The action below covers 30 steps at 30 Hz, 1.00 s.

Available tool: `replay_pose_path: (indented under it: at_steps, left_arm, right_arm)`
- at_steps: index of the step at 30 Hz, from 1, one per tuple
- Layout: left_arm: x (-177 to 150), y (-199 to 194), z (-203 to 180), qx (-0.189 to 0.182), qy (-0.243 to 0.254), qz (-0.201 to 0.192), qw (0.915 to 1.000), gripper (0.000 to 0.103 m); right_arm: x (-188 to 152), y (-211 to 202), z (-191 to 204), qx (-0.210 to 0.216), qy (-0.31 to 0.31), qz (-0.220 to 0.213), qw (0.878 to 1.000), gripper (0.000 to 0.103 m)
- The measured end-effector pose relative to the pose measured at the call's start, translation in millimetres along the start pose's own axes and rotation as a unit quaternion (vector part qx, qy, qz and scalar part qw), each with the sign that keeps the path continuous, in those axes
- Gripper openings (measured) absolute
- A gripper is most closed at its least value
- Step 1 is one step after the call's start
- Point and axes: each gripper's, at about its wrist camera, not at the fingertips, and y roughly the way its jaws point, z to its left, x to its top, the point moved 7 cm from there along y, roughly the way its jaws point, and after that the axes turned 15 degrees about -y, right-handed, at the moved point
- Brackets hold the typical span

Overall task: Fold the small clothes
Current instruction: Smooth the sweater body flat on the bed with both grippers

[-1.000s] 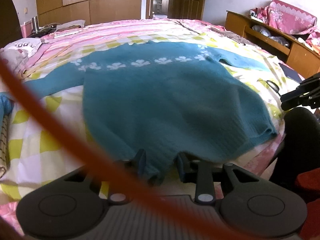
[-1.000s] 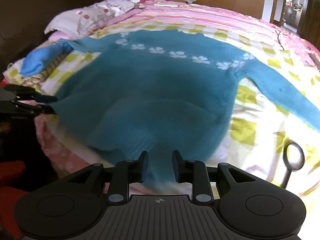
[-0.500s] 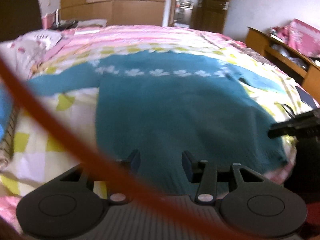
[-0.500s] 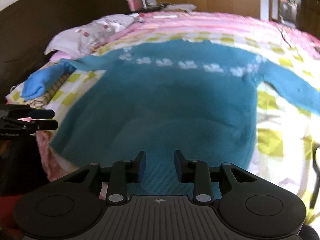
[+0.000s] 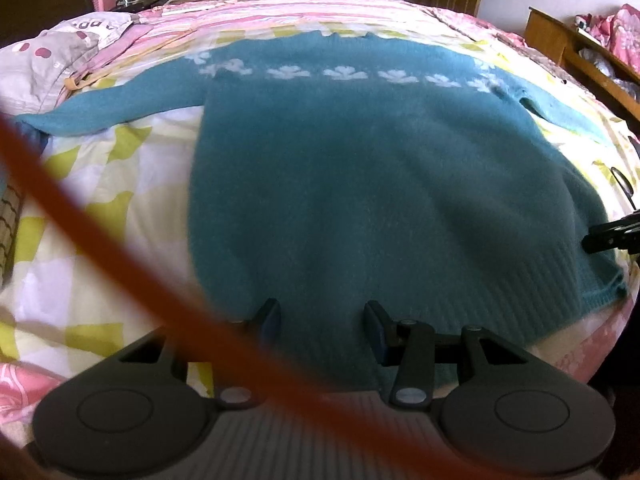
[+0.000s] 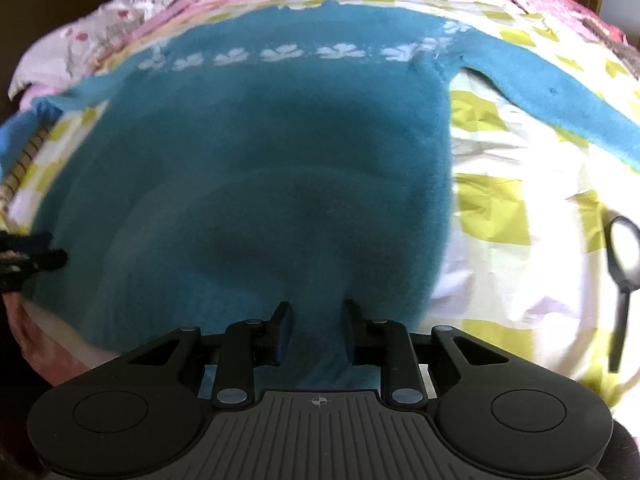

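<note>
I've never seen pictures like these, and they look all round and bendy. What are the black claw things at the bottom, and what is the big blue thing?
A person holds a two-finger grabber in each hand, and each grabber carries a little camera that bends the picture. One picture looks out from the left gripper, the other from the right gripper. The big blue thing is a teal sweater with white flowers, spread flat on a bed with a checked cover. A magnifying glass lies beside it. Both grabbers are at the sweater's bottom edge. The left one is open; the right one's jaws are closing with the sweater's edge between them.
</note>
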Motion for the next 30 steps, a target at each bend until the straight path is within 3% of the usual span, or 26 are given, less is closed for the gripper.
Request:
replay_pose_path:
  at_steps: [4,10,15,21,30]
  left_arm:
    - [1,-1,-5,0.002,0.018,0.006,0.9998,0.05]
    - [11,-10,-30,-0.043,0.04,-0.009,0.9982,0.05]
    - [26,-5,-67,-0.082,0.057,-0.019,0.9949,0.05]
    - [36,16,-120,-0.112,0.081,-0.02,0.9902,0.05]
    - [34,60,-164,-0.084,0.126,0.009,0.9885,0.052]
  right_arm:
    - [-10,-6,-12,-0.014,0.007,0.011,1.0,0.022]
    - [-17,-15,-21,-0.012,0.035,0.007,0.999,0.023]
    - [-6,-35,-30,0.005,0.074,-0.052,0.996,0.03]
    - [0,-30,-67,0.001,0.158,-0.106,0.982,0.03]
    - [2,-15,-101,0.004,0.223,-0.134,0.966,0.031]
